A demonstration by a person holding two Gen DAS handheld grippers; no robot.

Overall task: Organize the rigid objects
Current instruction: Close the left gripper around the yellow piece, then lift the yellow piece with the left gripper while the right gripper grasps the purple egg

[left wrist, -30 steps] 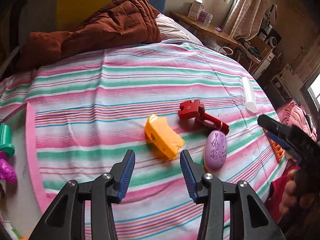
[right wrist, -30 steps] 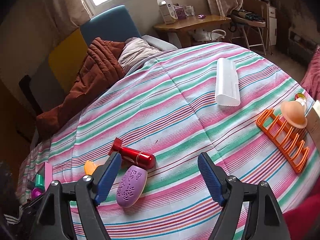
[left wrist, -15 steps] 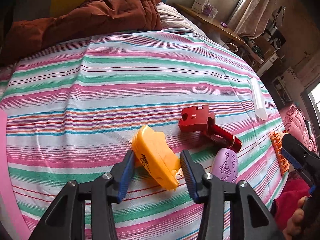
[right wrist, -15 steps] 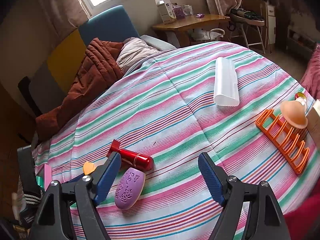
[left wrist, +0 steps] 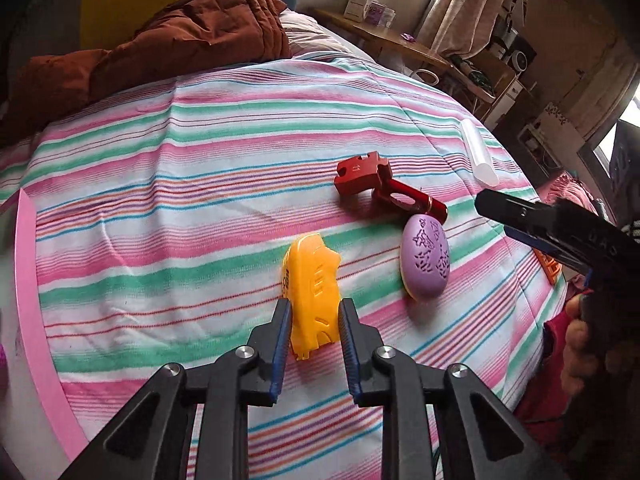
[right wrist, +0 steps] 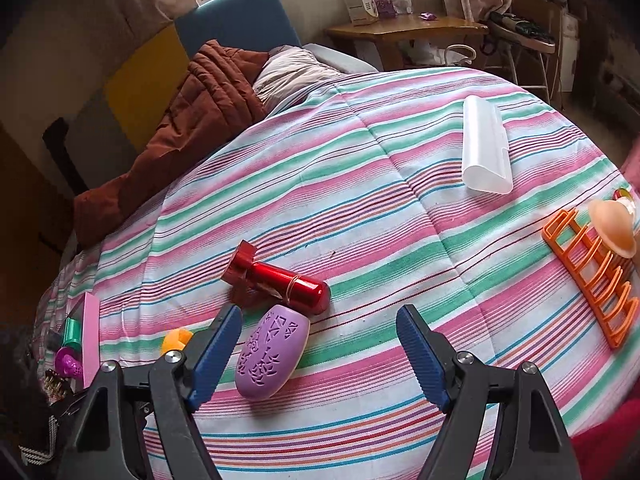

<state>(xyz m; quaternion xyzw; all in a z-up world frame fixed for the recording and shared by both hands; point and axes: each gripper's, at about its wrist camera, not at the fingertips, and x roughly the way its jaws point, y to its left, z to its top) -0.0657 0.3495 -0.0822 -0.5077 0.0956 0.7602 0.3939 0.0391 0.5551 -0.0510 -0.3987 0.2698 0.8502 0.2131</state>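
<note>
A yellow plastic piece [left wrist: 312,280] lies on the striped bedspread [left wrist: 200,184], and my left gripper [left wrist: 312,312] is shut on its near end, pads pressing both sides. To its right lie a purple oval case [left wrist: 426,260] and a red metal part [left wrist: 376,180]. My right gripper [right wrist: 318,312] hovers open just over the purple oval case [right wrist: 272,356], which sits by its left finger. The red metal part [right wrist: 280,284] lies just beyond. Only a corner of the yellow piece [right wrist: 176,340] shows in the right wrist view.
A white translucent case [right wrist: 486,148] lies farther back on the bed. At the right edge sits an orange rack [right wrist: 592,276] with a peach suction cup [right wrist: 612,228]. A pink tray [right wrist: 90,340] with small toys is at the left. A brown quilt [left wrist: 160,48] covers the bed's head.
My left gripper has come down around the yellow piece and closed on it. The right gripper has stayed open over the purple case.
</note>
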